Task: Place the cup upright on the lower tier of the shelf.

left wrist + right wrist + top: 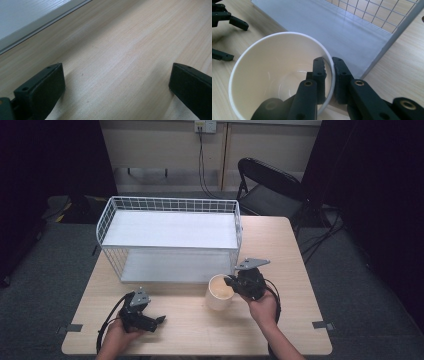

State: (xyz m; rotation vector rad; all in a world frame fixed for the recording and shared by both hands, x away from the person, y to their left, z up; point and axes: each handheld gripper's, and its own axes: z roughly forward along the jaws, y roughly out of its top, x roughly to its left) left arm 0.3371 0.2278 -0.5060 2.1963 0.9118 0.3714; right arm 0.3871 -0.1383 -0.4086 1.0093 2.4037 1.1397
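High view, near edge of the table [290, 335]: two hands enter from the bottom, each holding a gripper. The left gripper [159, 321] lies low over the wood, near and left of the cup [219, 292], with its jaws spread and pointing right toward it. Left gripper view: both jaws stand wide apart with bare wood grain between them and nothing held; the pale base of the rack [22, 22] crosses the upper left corner.

The right gripper [229, 281] meets the cup from the right at its rim. Right gripper view: the jaws are pinched on the cup [274, 72] wall, one jaw inside the rim and one outside, with the white rim running between them. The cup is cream-coloured, open-topped and upright on the table; its interior looks empty. The left gripper [227, 37] appears beyond the cup at the upper left of this view, jaws apart.

Just behind the cup stands the rack [170, 207], a white wire frame with two flat shelves; the cup sits in front of its right front corner. Farther back, off the table, a black chair [270, 185] stands behind and right of the rack.
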